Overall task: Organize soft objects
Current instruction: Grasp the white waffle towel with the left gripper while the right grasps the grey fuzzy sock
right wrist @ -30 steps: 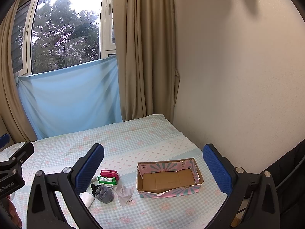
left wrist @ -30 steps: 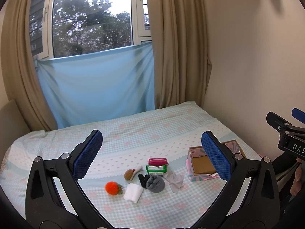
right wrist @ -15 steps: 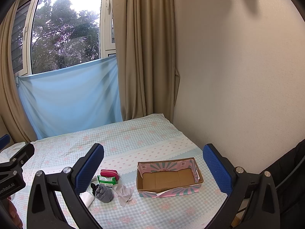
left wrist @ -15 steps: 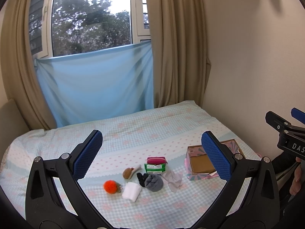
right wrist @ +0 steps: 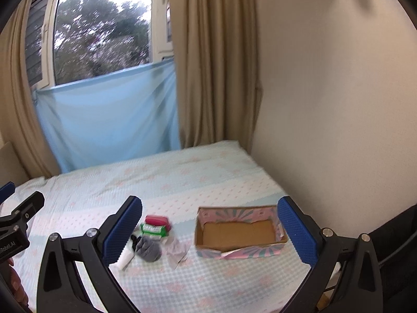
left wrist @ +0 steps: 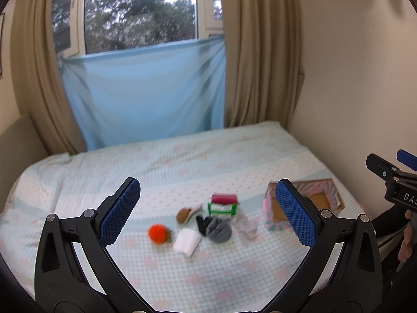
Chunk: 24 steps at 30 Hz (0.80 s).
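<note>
A cluster of soft items lies on the bed: an orange pompom [left wrist: 157,233], a folded white cloth [left wrist: 187,241], a grey sock bundle [left wrist: 220,231], a brown plush piece [left wrist: 184,215], a green-and-white tissue pack [left wrist: 222,209], a red pouch [left wrist: 224,198] and a crumpled pale cloth [left wrist: 245,226]. An open pink patterned cardboard box [right wrist: 238,230] sits to their right, with nothing inside. My left gripper [left wrist: 207,211] hangs open above the cluster, holding nothing. My right gripper [right wrist: 209,228] is open too, well above the box and the grey sock bundle [right wrist: 148,247].
The bed [left wrist: 182,156] has a pale checked cover with pink dots. A beige wall [right wrist: 338,104] borders its right side, with curtains [left wrist: 260,52] and a blue cloth [left wrist: 146,91] over the window behind. A hand [left wrist: 406,242] holds the other gripper at the right.
Both views have shifted and gone blurry; both grippers have moved closer to the bed, and the items appear a little larger. Both stay open.
</note>
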Each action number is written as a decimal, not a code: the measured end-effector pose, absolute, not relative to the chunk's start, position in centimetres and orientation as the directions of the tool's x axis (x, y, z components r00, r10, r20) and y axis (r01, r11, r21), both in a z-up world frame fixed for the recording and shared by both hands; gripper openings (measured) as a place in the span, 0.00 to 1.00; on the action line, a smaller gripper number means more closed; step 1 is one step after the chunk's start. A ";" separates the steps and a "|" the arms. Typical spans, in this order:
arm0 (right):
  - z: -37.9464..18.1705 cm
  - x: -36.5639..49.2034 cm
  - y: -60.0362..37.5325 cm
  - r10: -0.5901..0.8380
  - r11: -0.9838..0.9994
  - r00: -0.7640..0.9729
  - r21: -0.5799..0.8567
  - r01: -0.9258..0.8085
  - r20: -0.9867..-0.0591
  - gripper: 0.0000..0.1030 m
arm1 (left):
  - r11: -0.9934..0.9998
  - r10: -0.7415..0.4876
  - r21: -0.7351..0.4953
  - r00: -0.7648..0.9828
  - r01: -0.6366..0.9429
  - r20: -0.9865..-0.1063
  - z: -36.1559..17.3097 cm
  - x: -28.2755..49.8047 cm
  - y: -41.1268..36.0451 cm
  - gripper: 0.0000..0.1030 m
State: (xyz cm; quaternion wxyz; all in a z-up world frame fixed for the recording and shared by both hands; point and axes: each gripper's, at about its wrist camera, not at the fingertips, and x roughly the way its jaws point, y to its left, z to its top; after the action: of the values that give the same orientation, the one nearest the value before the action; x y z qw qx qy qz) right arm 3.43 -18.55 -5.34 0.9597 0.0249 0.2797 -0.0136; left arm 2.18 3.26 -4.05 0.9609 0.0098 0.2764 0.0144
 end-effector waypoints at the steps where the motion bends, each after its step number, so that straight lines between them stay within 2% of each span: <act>1: -6.0 3.5 -18.3 -0.003 0.999 0.838 0.042 0.031 -0.546 1.00 | 0.999 0.034 0.026 0.837 -0.024 -0.546 -4.9 2.2 3.8 1.00; 8: -12.2 5.6 -14.8 0.053 0.997 0.784 0.074 -0.009 -0.619 1.00 | 1.000 0.029 0.025 0.775 -0.017 -0.632 -11.8 3.5 7.7 1.00; 13: -17.1 7.4 -11.0 0.064 0.998 0.749 0.061 -0.031 -0.660 1.00 | 0.999 -0.018 0.012 0.714 0.037 -0.699 -18.3 6.1 10.9 1.00; 24: -29.0 13.5 -3.8 0.073 0.997 0.673 0.063 -0.040 -0.736 1.00 | 0.984 -0.116 -0.003 0.635 0.176 -0.764 -31.4 12.6 15.0 0.98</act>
State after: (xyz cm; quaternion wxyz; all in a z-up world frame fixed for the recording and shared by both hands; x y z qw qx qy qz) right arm 13.47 -3.76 -28.99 0.9144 0.0207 0.4032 0.0308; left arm 12.56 15.01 -31.45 0.9034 0.0358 0.4195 -0.0807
